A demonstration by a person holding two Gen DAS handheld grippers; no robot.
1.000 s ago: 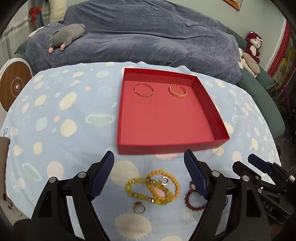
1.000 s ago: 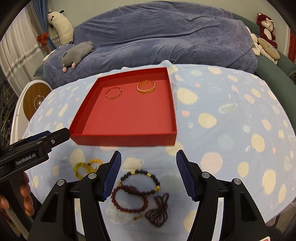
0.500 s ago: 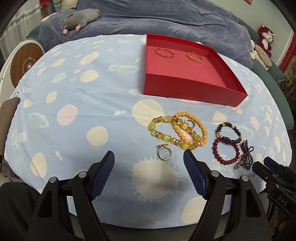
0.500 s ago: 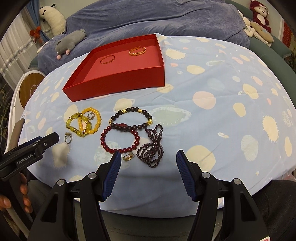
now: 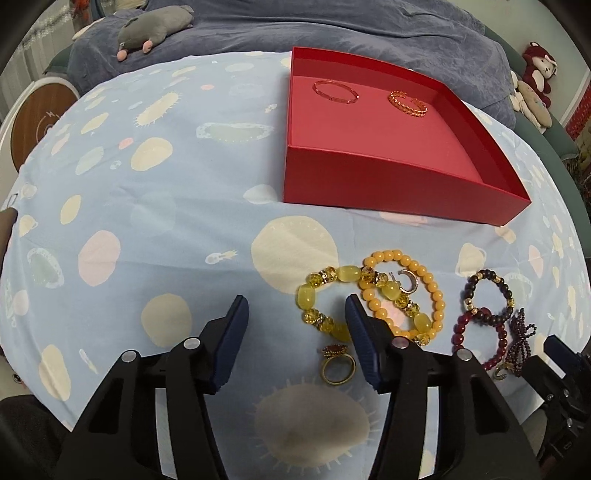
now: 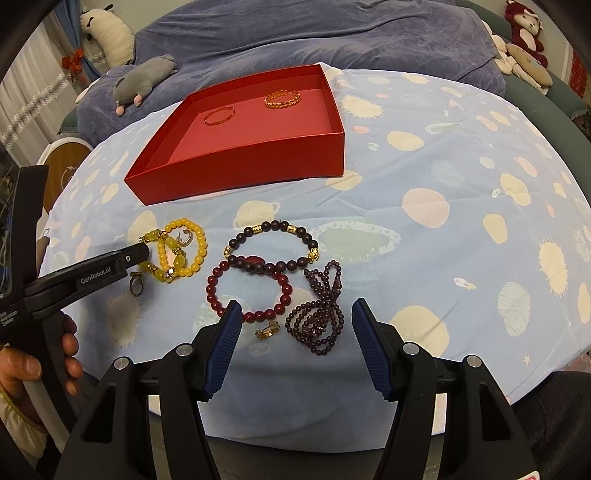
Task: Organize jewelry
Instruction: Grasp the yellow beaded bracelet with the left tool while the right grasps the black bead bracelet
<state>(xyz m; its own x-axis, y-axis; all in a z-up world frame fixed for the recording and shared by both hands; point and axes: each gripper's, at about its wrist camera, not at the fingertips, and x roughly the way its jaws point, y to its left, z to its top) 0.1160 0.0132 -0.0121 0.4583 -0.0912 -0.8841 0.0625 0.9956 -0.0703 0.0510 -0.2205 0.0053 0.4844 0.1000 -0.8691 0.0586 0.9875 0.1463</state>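
A red box point(image 5: 388, 181) point(image 6: 240, 166) holds two gold bangles point(image 5: 394, 99) point(image 6: 280, 105). In front of it lie an orange bead bracelet point(image 5: 436, 295) point(image 6: 199, 236), a chunky yellow bracelet point(image 5: 349, 273) point(image 6: 177, 262), a gold ring point(image 5: 334, 350) point(image 6: 136, 284), a dark bracelet point(image 5: 489, 274) point(image 6: 273, 225), a red bracelet point(image 5: 463, 325) point(image 6: 212, 291), a purple strand point(image 5: 521, 339) point(image 6: 317, 325) and a small gold ring point(image 6: 266, 330). My left gripper point(image 5: 294, 299) hovers over the yellow bracelet and gold ring, its jaws closing without touching them. My right gripper point(image 6: 297, 302) stands open above the red bracelet and purple strand.
A blue spotted cloth point(image 5: 166, 240) covers the round table. Behind it a sofa under a blue-grey throw point(image 6: 332, 40) carries a grey plush toy point(image 5: 155, 29). Other plush toys point(image 6: 524, 33) sit at the right. A person's hand point(image 6: 70, 354) holds the left gripper.
Both grippers drew back from the box, then sank toward the loose jewelry. The left jaws have narrowed. The right jaws keep the same gap. No piece has moved.
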